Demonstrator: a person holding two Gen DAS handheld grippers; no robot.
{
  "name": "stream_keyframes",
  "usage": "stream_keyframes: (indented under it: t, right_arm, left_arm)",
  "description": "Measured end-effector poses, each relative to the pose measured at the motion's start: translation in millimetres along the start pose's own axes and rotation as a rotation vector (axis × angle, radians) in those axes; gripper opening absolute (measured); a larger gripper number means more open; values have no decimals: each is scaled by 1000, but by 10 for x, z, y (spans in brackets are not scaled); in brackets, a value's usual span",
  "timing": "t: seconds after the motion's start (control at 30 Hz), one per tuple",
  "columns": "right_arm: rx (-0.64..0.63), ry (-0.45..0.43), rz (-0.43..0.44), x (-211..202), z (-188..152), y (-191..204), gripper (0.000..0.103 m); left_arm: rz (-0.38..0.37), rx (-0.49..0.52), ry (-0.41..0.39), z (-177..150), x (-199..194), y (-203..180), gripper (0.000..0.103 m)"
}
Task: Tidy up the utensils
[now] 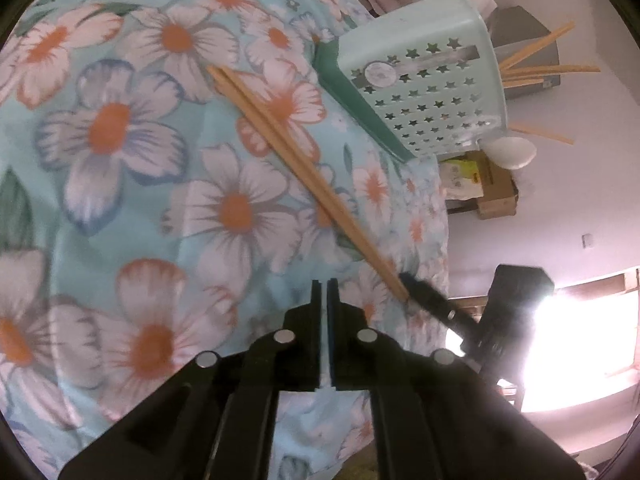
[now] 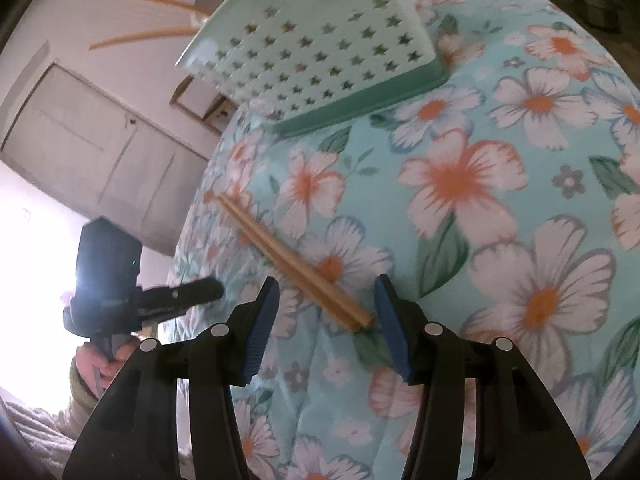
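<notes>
A pair of wooden chopsticks (image 1: pixel 292 164) (image 2: pixel 288 264) lies side by side on the floral tablecloth (image 1: pixel 132 184). My right gripper (image 2: pixel 326 316) is open, and the chopsticks' thick end lies between its blue pads (image 2: pixel 262 320) without touching either. My left gripper (image 1: pixel 325 286) is shut with nothing in it, just short of the chopsticks' near end. In the right wrist view the left gripper (image 2: pixel 188 294) hovers by the table's left edge. A mint utensil holder (image 1: pixel 428 92) (image 2: pixel 316 52) with star holes stands at the table's far edge.
Several chopsticks (image 1: pixel 540 60) and a white spoon (image 1: pixel 514 152) stick out of the holder. A hand (image 2: pixel 102 360) holds the left gripper. The table edge (image 1: pixel 442 240) drops off beside the chopsticks. A cardboard box (image 1: pixel 492 188) sits on the floor beyond.
</notes>
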State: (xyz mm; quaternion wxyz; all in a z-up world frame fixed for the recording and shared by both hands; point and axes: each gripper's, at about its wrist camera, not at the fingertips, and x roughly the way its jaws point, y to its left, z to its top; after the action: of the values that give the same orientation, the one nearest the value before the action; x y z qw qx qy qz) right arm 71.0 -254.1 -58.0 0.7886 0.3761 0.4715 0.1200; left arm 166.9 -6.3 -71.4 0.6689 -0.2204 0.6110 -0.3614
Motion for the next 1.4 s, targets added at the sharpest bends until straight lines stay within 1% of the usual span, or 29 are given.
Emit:
stream_keyframes:
  t: [0.03, 0.07, 0.13, 0.17, 0.2, 0.37, 0.5, 0.57, 0.6, 0.67, 0.7, 0.73, 0.8, 0.83, 0.9, 0.93, 1.03, 1.17, 1.23, 1.27, 1.4]
  right_arm:
    - [-3, 8, 3, 17, -10, 19, 40]
    - [-3, 20, 6, 33, -33, 41, 38]
    - [2, 42, 21, 73, -70, 67, 22]
    - [8, 49, 27, 79, -82, 63, 19]
    - [20, 60, 37, 101, -106, 63, 13]
    - [40, 100, 93, 165, -237, 119, 9]
    - [46, 144, 160, 216, -363, 243, 7]
    - [37, 174, 194, 251, -434, 333, 7]
    - [29, 189, 213, 281, -470, 390, 10]
    - [0, 214, 232, 309, -535, 496, 11]
    - [-18, 218, 228, 307, -555, 539, 17]
    - [-45, 215, 213, 279, -565, 583, 26]
    - [-69, 180, 186, 172, -549, 595, 36]
    - [-76, 147, 170, 75, -526, 570, 38]
    - [-60, 103, 152, -57, -494, 490, 39]
    - [-41, 83, 145, -100, -470, 428, 39]
    - [-5, 58, 125, -143, -399, 311, 39]
    - [-7, 55, 117, -31, -313, 373, 39]
    - [-21, 61, 124, 70, -278, 459, 38]
    - [-29, 63, 126, 56, -267, 423, 38]
    - [-68, 76, 139, 248, -148, 586, 38]
  left_arm:
    - [-2, -2, -1, 15, 31, -24, 8]
    - [-3, -3, -3, 24, 44, -33, 8]
    - [-5, -4, -5, 38, 50, -41, 9]
    - [-5, -5, -8, 46, 40, -38, 9]
    - [-3, -6, -12, 51, 13, -22, 9]
    - [8, -18, -21, 60, -27, 21, 9]
    - [16, -25, -28, 51, -62, 65, 9]
    - [19, -28, -35, 49, -77, 82, 9]
    - [20, -28, -39, 48, -84, 90, 9]
    - [22, -28, -43, 48, -84, 92, 9]
    - [28, -26, -46, 49, -88, 92, 9]
    - [32, -22, -49, 44, -104, 100, 9]
    - [40, -17, -55, 40, -122, 99, 11]
    - [43, -14, -58, 35, -135, 97, 12]
    - [42, -11, -63, 26, -150, 90, 17]
    - [41, -8, -64, 18, -159, 91, 19]
    - [47, 2, -68, 8, -151, 70, 23]
    - [76, 13, -97, 24, -137, 13, 23]
    - [105, 25, -122, 56, -134, -24, 23]
    - [119, 27, -133, 71, -143, -33, 23]
    - [171, 3, -169, 129, -183, 24, 23]
